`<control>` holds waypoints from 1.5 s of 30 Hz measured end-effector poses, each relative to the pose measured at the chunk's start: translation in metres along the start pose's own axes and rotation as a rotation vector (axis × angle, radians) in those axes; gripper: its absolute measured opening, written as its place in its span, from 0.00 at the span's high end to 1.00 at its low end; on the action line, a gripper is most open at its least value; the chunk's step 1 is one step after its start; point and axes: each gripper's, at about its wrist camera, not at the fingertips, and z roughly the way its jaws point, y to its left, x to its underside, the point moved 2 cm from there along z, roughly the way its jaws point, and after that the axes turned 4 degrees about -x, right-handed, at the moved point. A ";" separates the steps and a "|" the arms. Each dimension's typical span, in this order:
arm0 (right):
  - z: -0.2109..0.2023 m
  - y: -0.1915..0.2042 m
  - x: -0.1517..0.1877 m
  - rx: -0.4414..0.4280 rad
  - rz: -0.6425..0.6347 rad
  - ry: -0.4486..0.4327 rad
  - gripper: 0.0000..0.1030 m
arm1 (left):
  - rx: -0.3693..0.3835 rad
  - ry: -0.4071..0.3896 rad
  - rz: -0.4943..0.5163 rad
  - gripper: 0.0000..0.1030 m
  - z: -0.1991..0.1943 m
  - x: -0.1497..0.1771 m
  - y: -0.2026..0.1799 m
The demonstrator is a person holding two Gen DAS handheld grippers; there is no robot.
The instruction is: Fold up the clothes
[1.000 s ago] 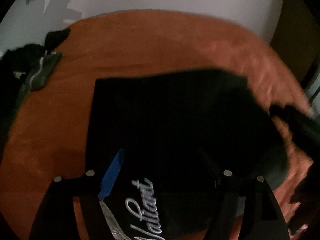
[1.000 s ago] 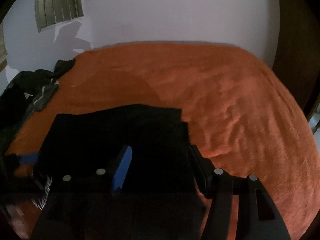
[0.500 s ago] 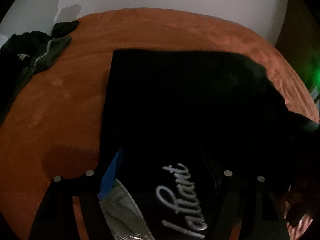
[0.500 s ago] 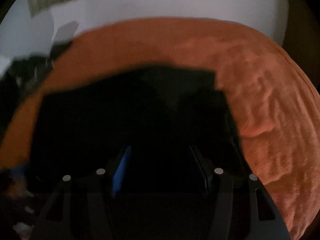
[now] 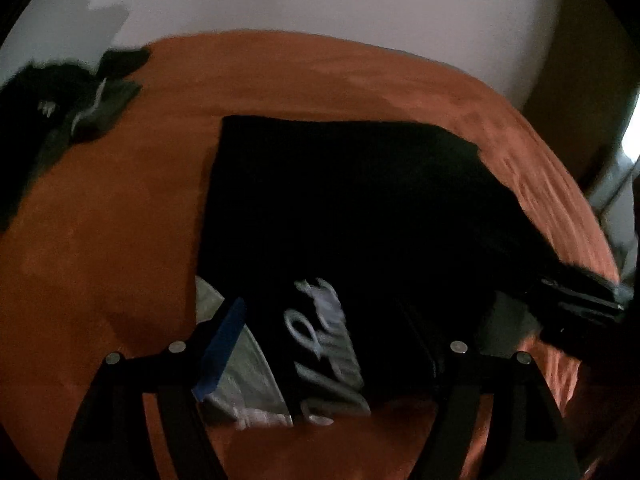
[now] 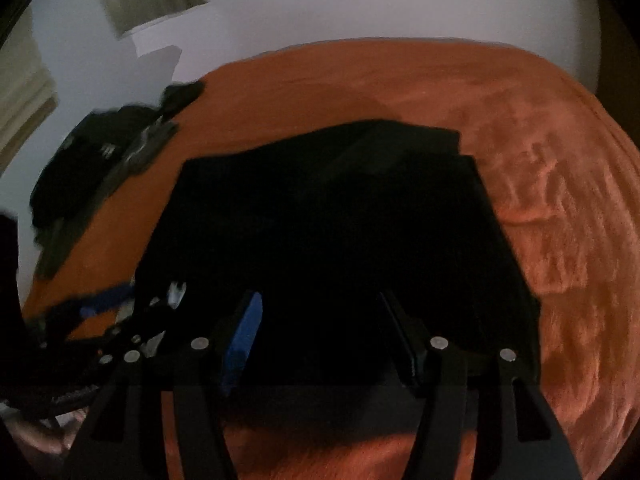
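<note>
Black shirt laid flat, near hem under both grippers

We judge the fold half done: our left gripper (image 5: 324,344) and right gripper (image 6: 320,340) stand with jaws apart over the black shirt (image 5: 360,208) at 6 o'clock on the velvety orange cover (image 6: 560,220); next we must pinch the soft, limp edge.

The T-shirt (image 5: 360,208) was black, with pale silver-white script lettering (image 5: 324,352) and a grey-and-white printed patch (image 5: 240,384) at its near edge. It lay on an orange-rust bedspread (image 5: 100,240) with a plush, mottled nap. The heap of clothes (image 5: 60,108) at the far left was black and dark grey with a thin light stripe. The wall (image 6: 360,4) was plain white. Each black gripper carried one blue pad (image 6: 244,336).
</note>
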 end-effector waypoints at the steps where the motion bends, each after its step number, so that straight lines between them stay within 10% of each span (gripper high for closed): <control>1: -0.004 0.007 0.006 0.007 -0.035 -0.008 0.42 | 0.011 0.009 0.024 0.25 0.000 0.005 -0.006; 10: 0.010 -0.015 0.025 0.021 0.017 0.070 0.48 | -0.035 0.046 -0.017 0.25 0.012 0.018 -0.001; 17: -0.006 -0.084 0.025 0.204 0.137 0.085 0.64 | -0.078 0.071 -0.093 0.22 0.021 0.018 0.033; 21: -0.007 -0.112 0.026 0.205 0.189 0.112 0.54 | -0.031 0.066 -0.207 0.23 0.014 0.026 0.057; 28: -0.041 -0.050 0.000 0.106 -0.008 -0.043 0.54 | 0.031 0.000 -0.149 0.22 -0.012 0.016 0.044; 33: -0.008 -0.007 0.005 0.019 -0.141 0.084 0.54 | 0.049 0.024 -0.066 0.22 0.006 0.017 0.021; 45: -0.014 -0.084 0.026 0.150 0.031 0.089 0.72 | 0.060 0.081 -0.207 0.22 0.012 0.026 0.068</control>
